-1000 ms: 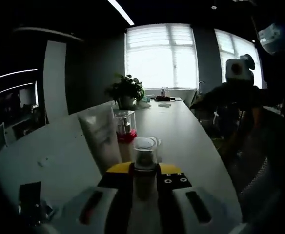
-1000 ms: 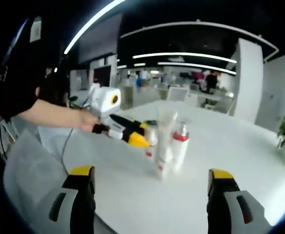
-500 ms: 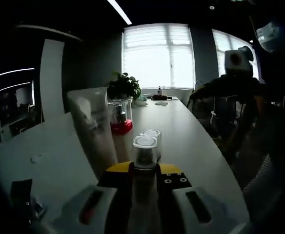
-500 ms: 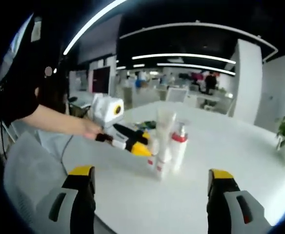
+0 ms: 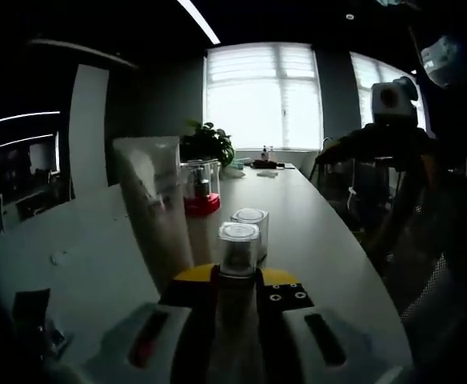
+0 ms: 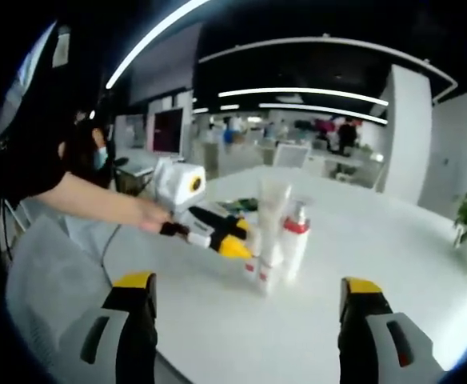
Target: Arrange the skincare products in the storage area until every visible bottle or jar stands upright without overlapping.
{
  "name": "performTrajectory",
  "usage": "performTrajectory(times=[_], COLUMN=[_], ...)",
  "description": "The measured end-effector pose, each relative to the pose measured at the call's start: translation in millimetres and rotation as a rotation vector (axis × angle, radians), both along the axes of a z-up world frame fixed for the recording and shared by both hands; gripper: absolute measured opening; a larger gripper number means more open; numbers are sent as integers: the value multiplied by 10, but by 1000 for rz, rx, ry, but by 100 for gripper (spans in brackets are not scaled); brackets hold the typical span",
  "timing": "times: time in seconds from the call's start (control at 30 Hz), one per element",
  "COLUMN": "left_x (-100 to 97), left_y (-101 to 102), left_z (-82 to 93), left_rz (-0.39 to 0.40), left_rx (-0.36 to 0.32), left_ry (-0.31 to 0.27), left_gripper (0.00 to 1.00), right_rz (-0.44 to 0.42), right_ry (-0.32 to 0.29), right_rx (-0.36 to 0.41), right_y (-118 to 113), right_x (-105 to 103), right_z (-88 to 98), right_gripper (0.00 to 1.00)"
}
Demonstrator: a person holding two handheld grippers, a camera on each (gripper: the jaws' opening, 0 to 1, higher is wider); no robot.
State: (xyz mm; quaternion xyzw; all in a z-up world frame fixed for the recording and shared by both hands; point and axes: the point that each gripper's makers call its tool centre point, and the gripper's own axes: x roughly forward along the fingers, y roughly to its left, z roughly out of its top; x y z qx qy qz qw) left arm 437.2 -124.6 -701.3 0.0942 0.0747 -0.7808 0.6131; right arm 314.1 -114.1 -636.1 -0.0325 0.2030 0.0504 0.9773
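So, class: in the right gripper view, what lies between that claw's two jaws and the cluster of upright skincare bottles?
Only bare white table. The right claw hangs open, short of the bottles.

Jar's lower body behind tool jaws

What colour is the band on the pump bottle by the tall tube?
Red, clearest in the right gripper view: pump bottle beside the tall tube.
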Motion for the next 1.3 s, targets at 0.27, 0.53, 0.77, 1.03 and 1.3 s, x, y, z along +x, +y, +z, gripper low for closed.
performTrajectory(times=[0.27,0.53,0.77,1.03,1.3], left_x=[34,41,47,40,38], left_y=[35,45,47,47,56], left_z=[-15,-6,8,22,15], left_rz=[0,-15,-13,-15,-14], left_rx=[1,-16,-29,-30,-23], left_ry=[52,131,151,148,141], left_gripper=[16,16,16,20,21], right_rz=[4,10,16,23,29], right_ry=[-1,3,5,1,3], right_rx=[7,6,6,9,13], right_y=[11,26,40,56,70], right_x=[2,0,0,1,-1], right_z=[0,-12,-15,-9,-14], right_gripper=[97,97,97,98,98])
